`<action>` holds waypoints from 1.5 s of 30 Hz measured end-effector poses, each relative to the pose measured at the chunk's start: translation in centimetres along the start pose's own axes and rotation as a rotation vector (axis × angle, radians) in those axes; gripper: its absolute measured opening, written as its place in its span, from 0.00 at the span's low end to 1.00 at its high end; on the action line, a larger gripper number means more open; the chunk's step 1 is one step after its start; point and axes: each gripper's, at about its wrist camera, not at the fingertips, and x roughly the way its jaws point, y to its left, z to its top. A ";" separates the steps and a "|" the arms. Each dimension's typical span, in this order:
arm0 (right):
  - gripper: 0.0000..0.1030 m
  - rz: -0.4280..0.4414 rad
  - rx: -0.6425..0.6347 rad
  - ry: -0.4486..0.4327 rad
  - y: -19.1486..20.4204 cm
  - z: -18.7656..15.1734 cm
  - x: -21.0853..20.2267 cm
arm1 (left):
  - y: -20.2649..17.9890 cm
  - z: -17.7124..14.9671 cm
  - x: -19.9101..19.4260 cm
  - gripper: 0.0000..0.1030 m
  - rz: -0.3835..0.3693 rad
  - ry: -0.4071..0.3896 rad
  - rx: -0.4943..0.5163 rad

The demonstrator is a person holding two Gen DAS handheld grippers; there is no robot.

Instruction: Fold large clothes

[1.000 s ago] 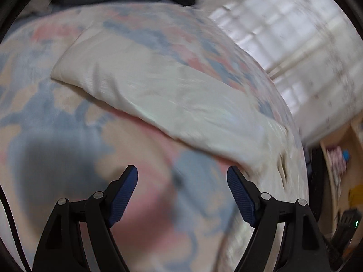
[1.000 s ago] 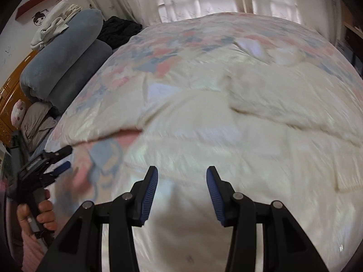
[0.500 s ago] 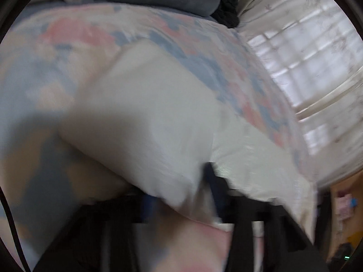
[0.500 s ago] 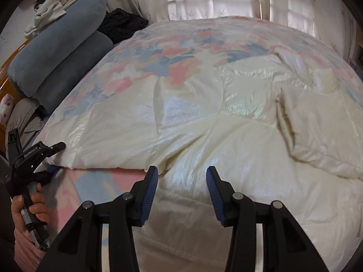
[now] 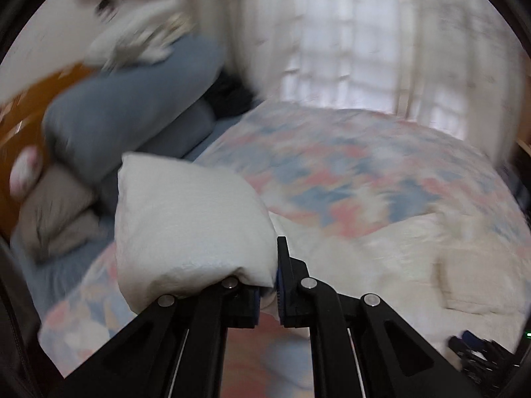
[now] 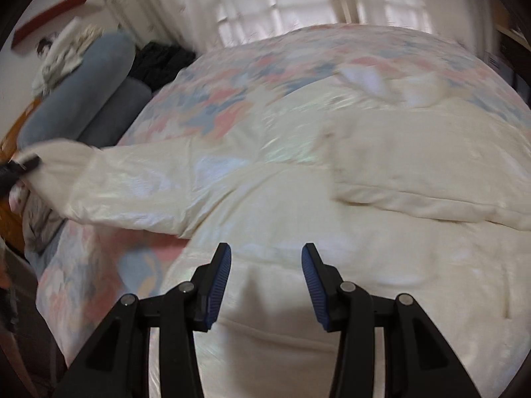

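A cream puffy jacket (image 6: pixel 332 215) lies spread on the floral bed cover (image 6: pixel 232 99). Its left sleeve (image 6: pixel 139 179) stretches out to the left and off the bed, pulled taut. My left gripper (image 5: pixel 268 285) is shut on the end of that sleeve (image 5: pixel 186 219), which bulges up over the left finger and hides it. In the right wrist view that left gripper (image 6: pixel 20 169) shows at the far left edge, with the cuff in it. Just above the jacket's lower body, my right gripper (image 6: pixel 265 265) hangs open with nothing between its fingers. The other sleeve (image 6: pixel 415 179) lies folded across the chest.
Two blue-grey bolsters (image 6: pixel 83 93) and a black garment (image 6: pixel 162 59) lie at the head of the bed, with a beige pillow (image 5: pixel 53 212) and a wooden headboard (image 5: pixel 33 99) beside them. Curtained windows (image 6: pixel 282 3) stand behind the bed.
My left gripper has shut on the sleeve end and risen with it, swinging towards the head of the bed; the sleeve is now pulled straight. The right gripper stays open, barely shifted.
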 end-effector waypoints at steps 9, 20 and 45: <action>0.43 -0.039 0.127 -0.149 -10.0 -0.6 -8.4 | -19.5 1.1 -5.1 0.05 -0.306 0.026 0.184; 0.43 -0.070 0.292 -0.177 -20.7 -3.2 -12.1 | -36.9 -9.4 3.7 0.76 -0.474 0.265 0.302; 0.72 0.002 0.263 -0.018 -21.1 7.5 -6.5 | -16.3 -5.5 9.0 0.76 -0.210 0.160 0.144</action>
